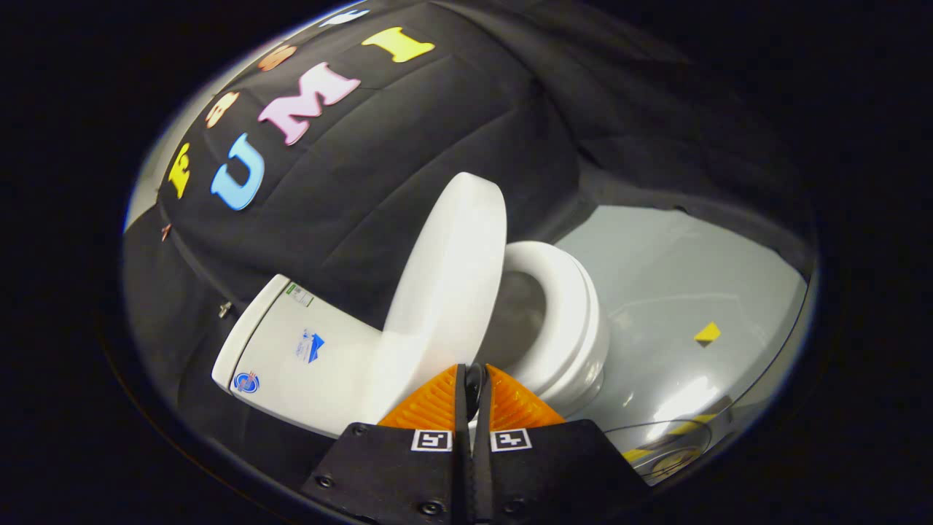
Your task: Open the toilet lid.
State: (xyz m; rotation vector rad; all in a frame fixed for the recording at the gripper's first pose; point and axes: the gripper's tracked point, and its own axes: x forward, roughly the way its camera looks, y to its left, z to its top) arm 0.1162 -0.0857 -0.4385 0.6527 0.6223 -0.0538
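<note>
A white toilet stands just ahead of my gripper (472,379), and the whole scene looks tilted. Its lid (452,270) is raised, standing up off the seat (565,321) and leaning toward the tank (291,350). The ring seat lies down on the bowl, and the inside of the bowl shows grey between lid and seat. My fingers are pressed together with nothing between them, their tips just short of the lid's hinge end, apart from it.
The black cloth wall hangs behind the tank and lid. A shiny grey floor (678,292) spreads beyond the bowl, with a small yellow marker (707,333) on it and a round marking (667,445) near the gripper's side.
</note>
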